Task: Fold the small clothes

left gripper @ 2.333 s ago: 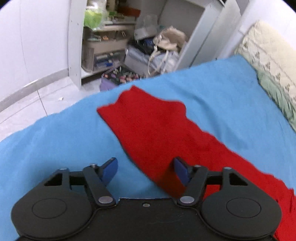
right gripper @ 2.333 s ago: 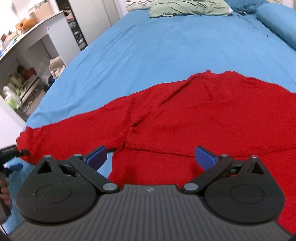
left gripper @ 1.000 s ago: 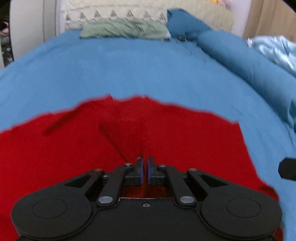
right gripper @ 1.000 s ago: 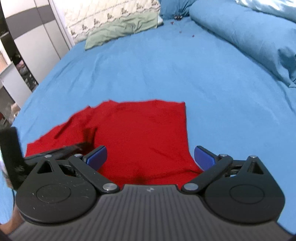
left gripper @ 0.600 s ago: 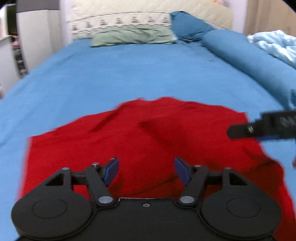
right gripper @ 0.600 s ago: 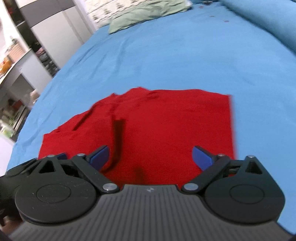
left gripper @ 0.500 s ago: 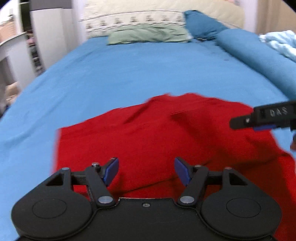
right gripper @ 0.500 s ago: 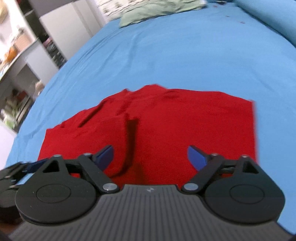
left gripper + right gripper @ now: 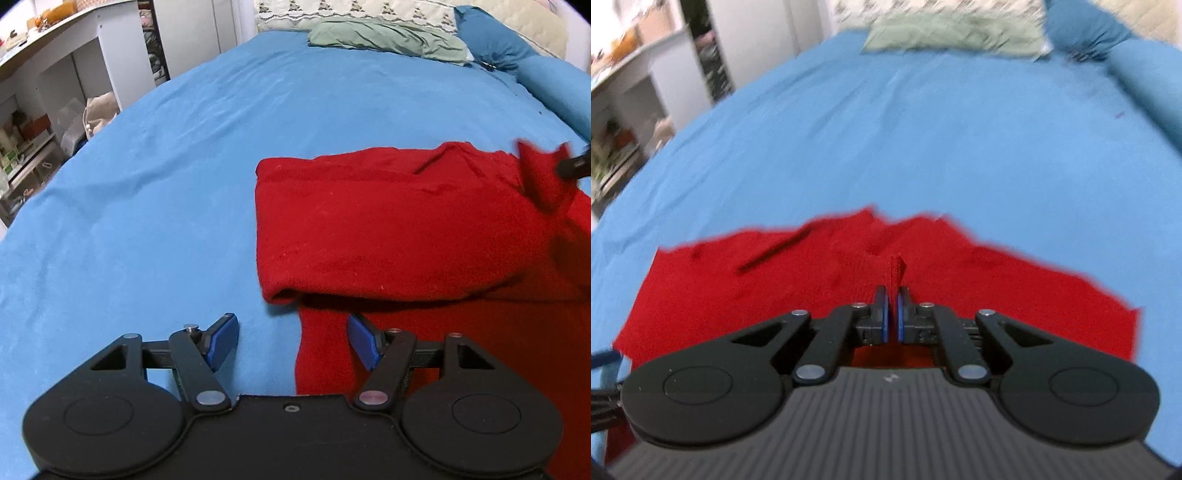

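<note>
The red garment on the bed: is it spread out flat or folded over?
Partly folded. The red garment has one layer doubled over another, its rolled edge above the lower layer, and the right gripper pinches up a bit of it.

- The red garment (image 9: 388, 221) at frame centre was matt, fuzzy knit cloth.
- The blue bed sheet (image 9: 147, 192) was smooth, matt fabric.
- The left hand-held gripper (image 9: 291, 341) was matt black plastic with metal pins.

A bed (image 9: 229, 122) covered with a smooth blue sheet carries everything. A red garment (image 9: 388, 221) lies on it, its left part doubled over on itself. Far beyond the garment, at the head of the bed, a crumpled green cloth (image 9: 384, 37) lies flat against a cream patterned pillow (image 9: 351, 9). To the right of the green cloth rest a dark blue pillow (image 9: 487, 40) and a long blue bolster (image 9: 561, 88).
</note>
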The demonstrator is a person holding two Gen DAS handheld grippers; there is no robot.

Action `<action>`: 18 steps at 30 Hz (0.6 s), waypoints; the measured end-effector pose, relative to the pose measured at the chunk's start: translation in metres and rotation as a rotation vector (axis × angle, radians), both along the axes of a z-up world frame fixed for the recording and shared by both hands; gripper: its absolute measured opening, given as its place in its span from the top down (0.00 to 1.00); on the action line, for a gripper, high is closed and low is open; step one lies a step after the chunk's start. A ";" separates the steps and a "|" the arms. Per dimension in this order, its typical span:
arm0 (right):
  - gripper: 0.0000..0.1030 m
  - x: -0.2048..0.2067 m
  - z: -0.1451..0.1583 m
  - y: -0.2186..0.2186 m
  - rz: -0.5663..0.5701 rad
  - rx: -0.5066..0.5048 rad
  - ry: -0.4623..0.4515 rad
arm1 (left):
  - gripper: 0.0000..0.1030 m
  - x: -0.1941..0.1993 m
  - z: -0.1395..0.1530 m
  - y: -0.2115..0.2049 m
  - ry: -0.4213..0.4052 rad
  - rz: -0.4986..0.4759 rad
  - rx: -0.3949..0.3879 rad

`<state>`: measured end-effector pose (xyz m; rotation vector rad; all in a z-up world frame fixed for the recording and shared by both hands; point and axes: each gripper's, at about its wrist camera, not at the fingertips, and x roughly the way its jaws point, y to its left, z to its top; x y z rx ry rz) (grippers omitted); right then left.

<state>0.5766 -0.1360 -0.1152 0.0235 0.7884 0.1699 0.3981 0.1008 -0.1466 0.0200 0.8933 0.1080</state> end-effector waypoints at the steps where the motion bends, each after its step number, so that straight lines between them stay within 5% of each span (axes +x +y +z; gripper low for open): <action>1: 0.81 -0.003 0.009 -0.010 -0.027 0.010 -0.021 | 0.34 0.001 0.001 0.001 -0.006 -0.004 -0.002; 4: 0.81 -0.020 0.034 -0.045 -0.147 0.042 -0.083 | 0.45 0.014 0.002 -0.006 -0.023 -0.027 0.004; 9: 0.81 -0.053 0.029 -0.101 -0.334 0.060 -0.092 | 0.81 0.034 -0.003 -0.010 -0.014 -0.051 -0.020; 15: 0.81 -0.071 -0.023 -0.127 -0.394 0.093 0.007 | 0.91 0.032 -0.002 -0.008 0.005 -0.046 -0.016; 18: 0.79 -0.080 -0.032 -0.131 -0.396 0.092 0.036 | 0.86 0.025 0.002 -0.009 0.017 -0.044 0.003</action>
